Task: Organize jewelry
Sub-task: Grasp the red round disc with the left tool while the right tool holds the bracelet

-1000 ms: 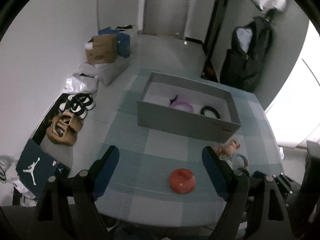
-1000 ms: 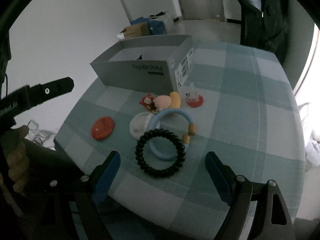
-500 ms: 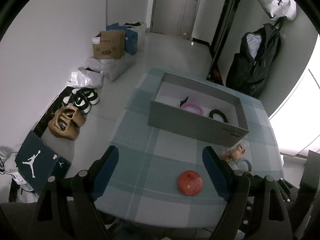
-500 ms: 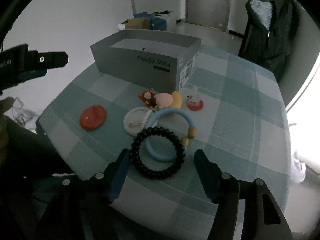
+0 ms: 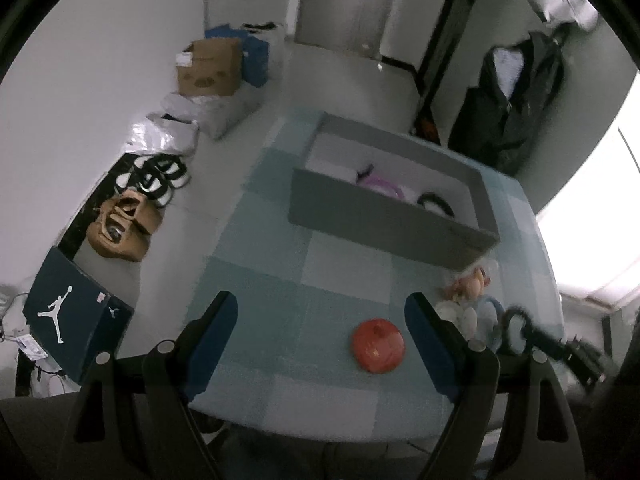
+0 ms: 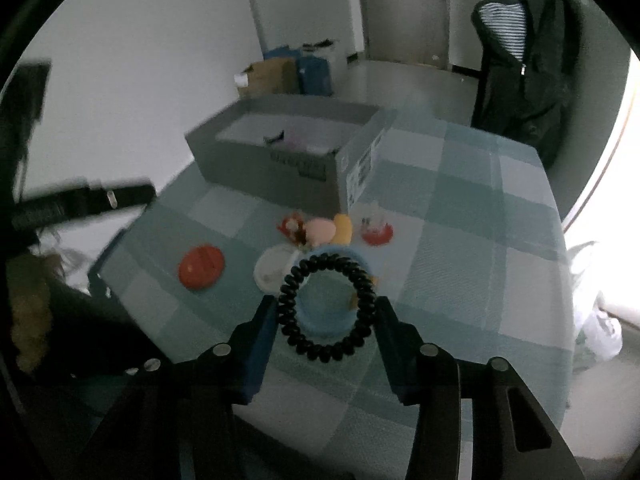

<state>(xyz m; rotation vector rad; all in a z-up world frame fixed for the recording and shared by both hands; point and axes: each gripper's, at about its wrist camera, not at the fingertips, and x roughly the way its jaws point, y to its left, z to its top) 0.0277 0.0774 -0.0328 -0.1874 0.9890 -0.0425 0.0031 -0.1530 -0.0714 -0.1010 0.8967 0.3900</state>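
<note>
The left gripper (image 5: 320,340) is wide apart and holds nothing, with the red disc (image 5: 378,345) just ahead between its fingers. The right gripper (image 6: 326,320) hugs the black ring (image 6: 328,306) on both sides. Squeeze gently, lift straight up, then carry it to the box (image 6: 280,156) far ahead.

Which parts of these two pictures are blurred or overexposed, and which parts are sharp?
Left wrist view: soft all over, the window at the right edge burnt out to white, the red disc fairly clear. Right wrist view: the black coil bracelet between the right gripper fingers is sharp, the grey box and small trinkets are smeared, and there is white glare at the right.
</note>
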